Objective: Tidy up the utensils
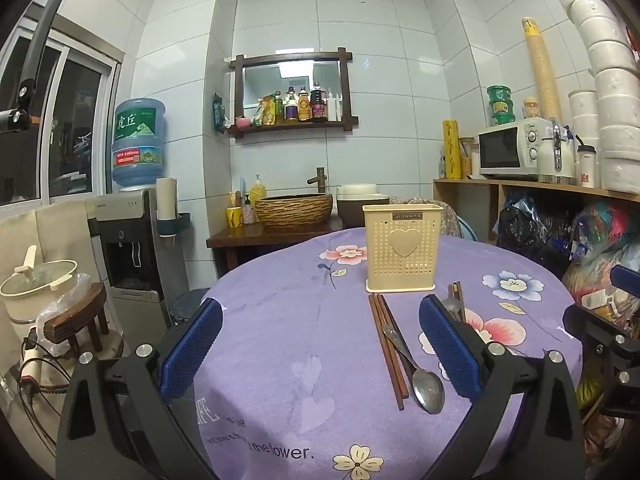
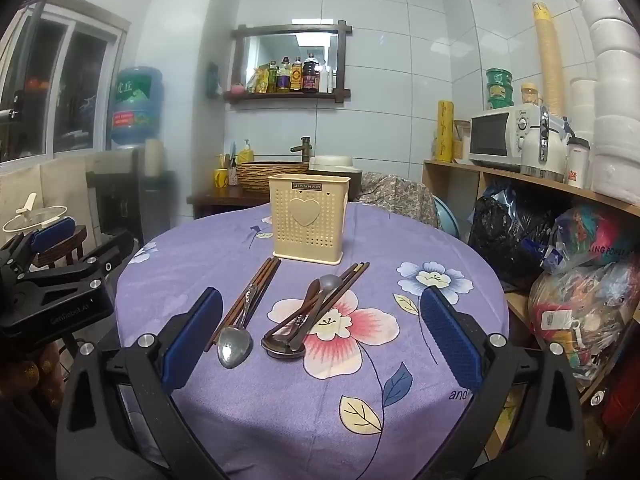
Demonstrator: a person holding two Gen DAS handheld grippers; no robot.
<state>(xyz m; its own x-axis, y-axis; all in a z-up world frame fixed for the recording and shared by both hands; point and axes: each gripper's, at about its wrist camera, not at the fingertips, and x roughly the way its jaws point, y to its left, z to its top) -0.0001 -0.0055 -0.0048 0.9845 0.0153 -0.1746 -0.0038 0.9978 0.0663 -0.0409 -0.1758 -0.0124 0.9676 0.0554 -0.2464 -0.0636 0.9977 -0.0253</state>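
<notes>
A cream perforated utensil holder (image 1: 402, 249) with a heart on its front stands upright on the purple flowered tablecloth (image 1: 288, 320); it also shows in the right wrist view (image 2: 308, 219). In front of it lie brown chopsticks (image 1: 387, 348) and a steel spoon (image 1: 427, 389), seen also as the chopsticks (image 2: 256, 292) and the spoon (image 2: 234, 346). A second pile of spoons and chopsticks (image 2: 312, 316) lies to their right. My left gripper (image 1: 320, 344) is open above the table, left of the spoon. My right gripper (image 2: 320, 336) is open, above the second pile.
A round table edge (image 2: 120, 280) drops off at the left. A shelf with a microwave (image 2: 500, 140) and bags (image 2: 580, 280) stands at the right. A sink basin (image 1: 294, 210) and a water dispenser (image 1: 132, 224) are behind the table.
</notes>
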